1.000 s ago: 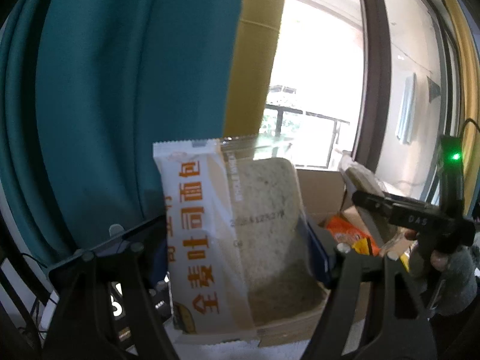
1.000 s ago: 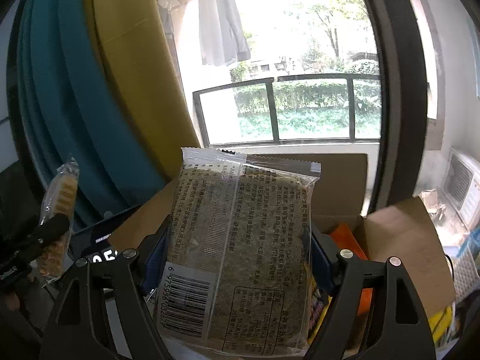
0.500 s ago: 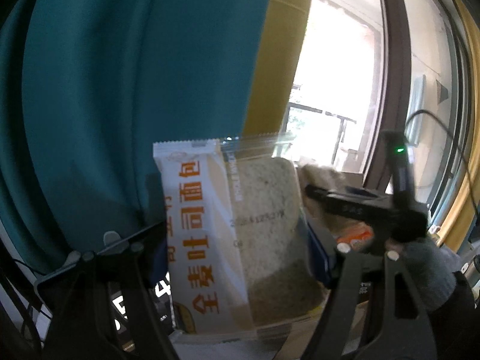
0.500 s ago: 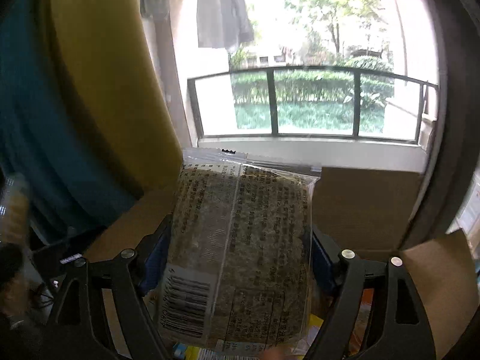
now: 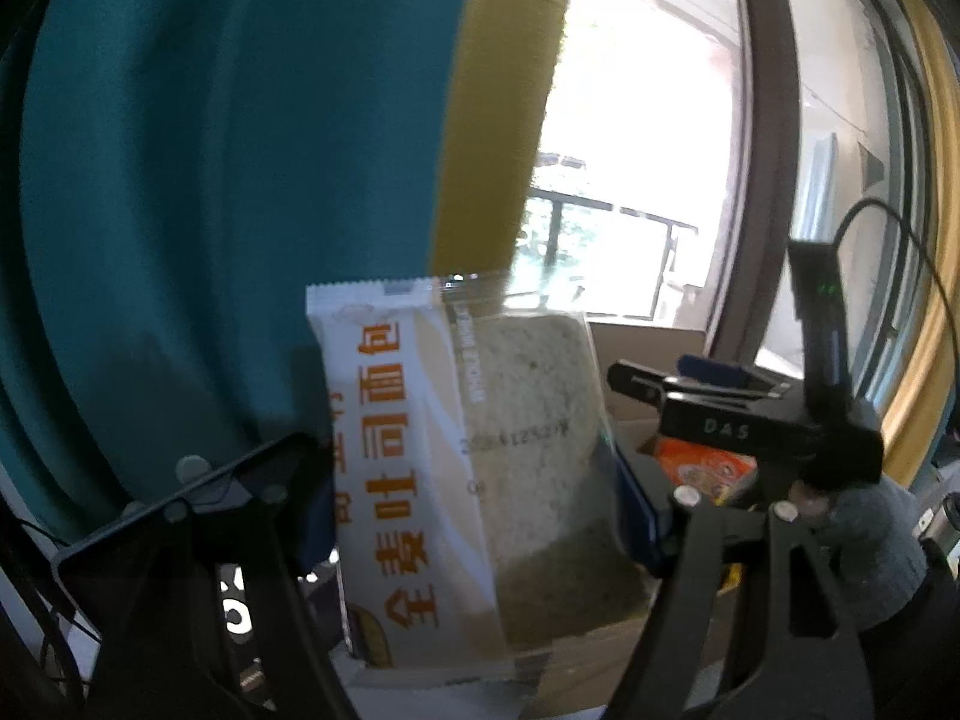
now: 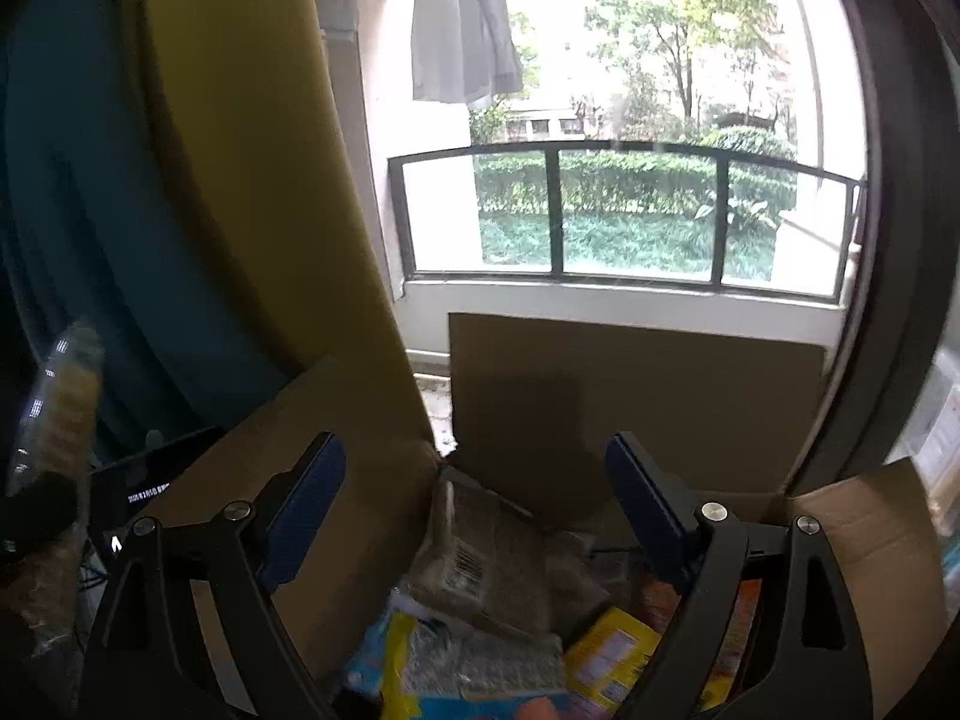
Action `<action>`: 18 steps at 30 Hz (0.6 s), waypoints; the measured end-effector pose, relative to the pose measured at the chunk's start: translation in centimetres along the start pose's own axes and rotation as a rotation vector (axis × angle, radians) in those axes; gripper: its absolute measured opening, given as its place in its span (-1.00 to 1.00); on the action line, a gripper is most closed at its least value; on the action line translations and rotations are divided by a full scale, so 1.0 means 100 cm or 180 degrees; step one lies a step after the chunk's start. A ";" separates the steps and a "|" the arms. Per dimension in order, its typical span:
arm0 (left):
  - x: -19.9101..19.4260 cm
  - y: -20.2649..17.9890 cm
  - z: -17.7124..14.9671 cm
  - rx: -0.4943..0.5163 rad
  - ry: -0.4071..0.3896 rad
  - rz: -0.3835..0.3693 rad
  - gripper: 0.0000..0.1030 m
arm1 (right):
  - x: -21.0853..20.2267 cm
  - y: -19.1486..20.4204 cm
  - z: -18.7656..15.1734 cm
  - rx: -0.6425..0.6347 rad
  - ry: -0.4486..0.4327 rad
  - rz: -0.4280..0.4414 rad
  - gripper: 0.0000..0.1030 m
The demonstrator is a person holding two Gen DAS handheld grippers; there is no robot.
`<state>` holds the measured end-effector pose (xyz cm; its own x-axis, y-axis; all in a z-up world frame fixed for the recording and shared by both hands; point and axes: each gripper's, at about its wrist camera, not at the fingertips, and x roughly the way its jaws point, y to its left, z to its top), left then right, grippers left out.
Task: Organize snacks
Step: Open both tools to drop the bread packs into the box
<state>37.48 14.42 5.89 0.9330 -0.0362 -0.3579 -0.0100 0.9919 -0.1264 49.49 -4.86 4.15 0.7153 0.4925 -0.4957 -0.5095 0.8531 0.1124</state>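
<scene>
A lived-in home, seen at a large window (image 6: 630, 138) facing a balcony: a black railing (image 6: 624, 210) fronts clipped hedges and trees, and a pale shirt (image 6: 459, 18) hangs outside to dry. Heavy teal curtains (image 5: 228, 180) and a mustard-yellow curtain (image 6: 240, 150) frame the glass. Below the sill an open cardboard box (image 6: 636, 402) holds assorted packaged snacks (image 6: 480, 648), a plainly domestic corner.
</scene>
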 end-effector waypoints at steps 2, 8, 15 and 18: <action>0.003 -0.012 0.000 0.0024 0.0026 -0.0051 0.45 | -0.013 -0.008 0.001 0.0025 -0.0038 -0.0045 0.76; 0.015 -0.056 0.002 0.0198 0.0153 -0.0186 0.47 | -0.050 -0.038 -0.001 0.0099 -0.0149 -0.0122 0.76; 0.058 -0.109 -0.005 0.0297 0.0401 -0.0327 0.48 | -0.079 -0.070 -0.013 0.0125 -0.0217 -0.0139 0.76; 0.085 -0.128 -0.008 0.0227 0.0611 -0.0492 0.56 | -0.091 -0.087 -0.017 0.0123 -0.0271 -0.0186 0.76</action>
<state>45.28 1.31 3.68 0.8360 -0.2038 -0.5094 0.1592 0.9786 -0.1302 46.65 -17.05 6.25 0.7821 0.4532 -0.4276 -0.4481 0.8860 0.1194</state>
